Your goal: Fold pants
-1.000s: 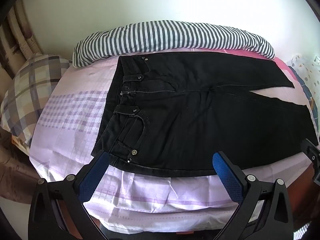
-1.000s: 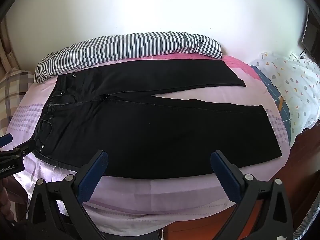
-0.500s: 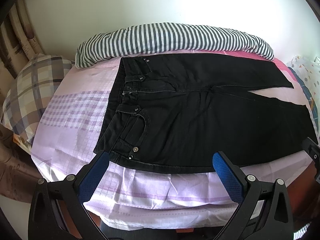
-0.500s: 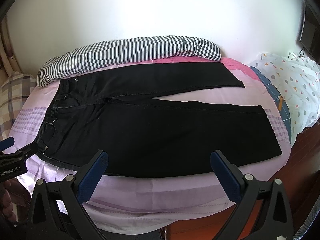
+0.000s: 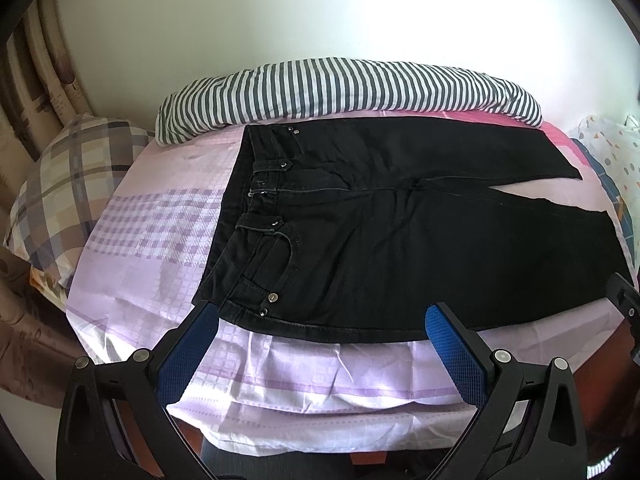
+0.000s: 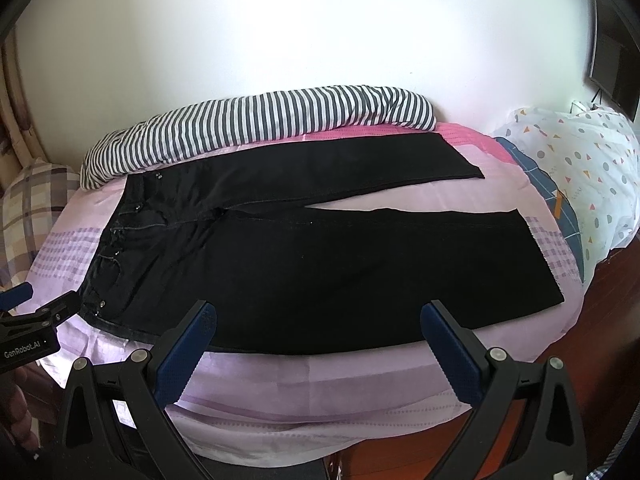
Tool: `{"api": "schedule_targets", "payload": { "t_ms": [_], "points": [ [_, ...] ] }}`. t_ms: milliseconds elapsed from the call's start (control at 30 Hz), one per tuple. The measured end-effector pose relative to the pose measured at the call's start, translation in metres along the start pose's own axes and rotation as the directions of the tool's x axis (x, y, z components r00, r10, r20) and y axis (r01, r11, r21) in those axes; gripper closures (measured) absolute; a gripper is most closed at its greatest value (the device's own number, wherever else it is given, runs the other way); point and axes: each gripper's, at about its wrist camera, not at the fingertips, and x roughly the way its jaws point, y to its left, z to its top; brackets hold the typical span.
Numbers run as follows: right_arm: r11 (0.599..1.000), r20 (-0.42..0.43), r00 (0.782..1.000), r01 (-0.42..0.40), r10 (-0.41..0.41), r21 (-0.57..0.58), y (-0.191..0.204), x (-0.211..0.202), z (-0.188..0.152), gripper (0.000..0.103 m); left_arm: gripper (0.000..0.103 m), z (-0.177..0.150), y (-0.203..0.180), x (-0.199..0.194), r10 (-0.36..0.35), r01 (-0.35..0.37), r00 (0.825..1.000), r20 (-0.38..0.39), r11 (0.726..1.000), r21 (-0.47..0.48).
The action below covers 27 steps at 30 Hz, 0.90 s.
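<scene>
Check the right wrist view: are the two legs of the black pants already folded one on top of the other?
No, the black pants lie spread flat on the bed, legs apart with sheet showing between them.

Matt black denim pants lie on a smooth cloth sheet.

Open room along the near edge of the bed, in front of the black pants. Blocked behind the pants by a striped bolster against the wall; hemmed left by a plaid pillow, right by a patterned quilt.
</scene>
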Motion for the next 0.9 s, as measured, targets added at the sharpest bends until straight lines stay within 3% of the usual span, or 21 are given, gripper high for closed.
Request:
{"api": "schedule_targets", "payload": {
  "t_ms": [900],
  "points": [
    [1.000,0.034,0.999,0.006,-0.006,0.002,-0.0026,-0.0098,-0.0018,0.002,0.000,-0.0020,-0.0073,-0.0081,0.000,0.000,0.999,0.033,1.000,0.024]
  ]
}}
